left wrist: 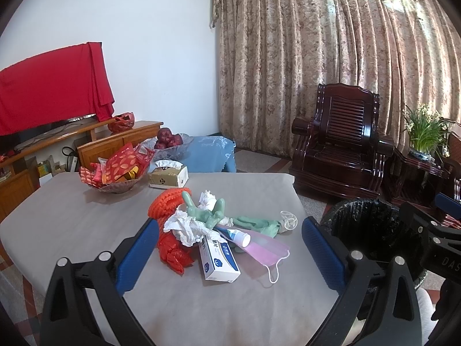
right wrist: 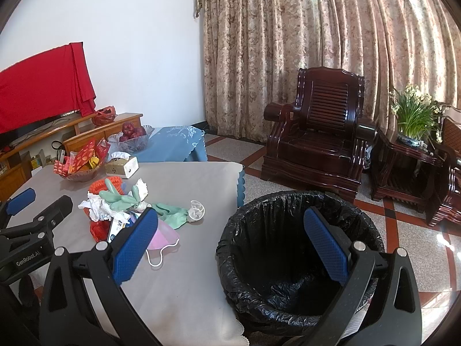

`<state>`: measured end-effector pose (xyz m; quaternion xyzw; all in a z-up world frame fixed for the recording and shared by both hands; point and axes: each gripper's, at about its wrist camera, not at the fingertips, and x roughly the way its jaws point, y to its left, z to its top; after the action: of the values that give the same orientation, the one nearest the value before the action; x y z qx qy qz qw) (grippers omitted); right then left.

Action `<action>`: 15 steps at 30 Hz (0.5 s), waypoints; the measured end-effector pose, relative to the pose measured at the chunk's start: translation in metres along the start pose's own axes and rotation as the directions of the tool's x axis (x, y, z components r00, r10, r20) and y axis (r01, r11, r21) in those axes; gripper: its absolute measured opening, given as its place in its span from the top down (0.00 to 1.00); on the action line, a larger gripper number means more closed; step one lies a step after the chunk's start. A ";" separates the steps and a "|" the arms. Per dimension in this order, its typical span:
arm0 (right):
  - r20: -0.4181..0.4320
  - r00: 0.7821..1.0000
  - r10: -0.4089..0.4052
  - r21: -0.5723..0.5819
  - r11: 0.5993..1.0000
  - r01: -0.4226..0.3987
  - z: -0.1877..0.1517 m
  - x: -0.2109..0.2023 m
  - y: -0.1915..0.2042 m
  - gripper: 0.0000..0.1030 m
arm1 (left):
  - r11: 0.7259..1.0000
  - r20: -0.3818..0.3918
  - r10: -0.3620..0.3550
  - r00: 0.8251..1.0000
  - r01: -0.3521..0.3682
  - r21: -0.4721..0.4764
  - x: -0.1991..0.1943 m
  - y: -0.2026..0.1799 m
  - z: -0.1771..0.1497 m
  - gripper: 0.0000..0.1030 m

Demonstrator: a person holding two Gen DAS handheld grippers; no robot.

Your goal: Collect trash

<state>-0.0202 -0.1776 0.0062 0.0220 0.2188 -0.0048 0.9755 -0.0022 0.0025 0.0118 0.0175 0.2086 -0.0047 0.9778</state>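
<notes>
The trash pile lies on the grey-covered table, ahead of and between the left gripper's blue fingers, which stand spread wide and hold nothing. In the pile: crumpled white tissue, a green rubber glove, orange netting, a red plastic bag, a white-and-blue carton, a small white bottle and a pink face mask. A clear plastic ring piece sits just beyond the mask, apart from the rest.

The right wrist view shows the same pile to the left of its left finger, which partly covers the carton and mask. The right gripper is likewise released and empty, its fingers spread over the bin, whose black liner and inside are fully open to view. The left wrist view catches only part of the bin's rim, behind its right finger.

Beyond the pile, a dish of red packets and a tissue box stand near the table's far edge. A bowl of apples rests on a blue cloth behind. Only the right wrist view shows the tiled floor beside the dark wooden armchair.
</notes>
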 end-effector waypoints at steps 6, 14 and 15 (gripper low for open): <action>-0.007 1.000 0.004 -0.002 1.000 -0.004 -0.009 0.011 0.009 0.05 | 1.000 -0.005 0.002 1.000 -0.002 -0.009 0.001 0.007 -0.003 0.06; -0.017 0.999 0.040 -0.033 0.999 -0.041 -0.004 0.024 0.021 0.05 | 0.998 -0.006 0.054 0.999 -0.054 -0.018 0.015 0.022 -0.008 0.06; -0.019 0.999 0.045 -0.039 0.998 -0.045 -0.004 0.026 0.023 0.05 | 0.997 -0.008 0.070 0.998 -0.070 -0.022 0.017 0.027 -0.009 0.06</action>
<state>0.0021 -0.1546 -0.0074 0.0078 0.2272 0.0217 0.9736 0.0106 0.0296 -0.0023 0.0138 0.2112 0.0321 0.9768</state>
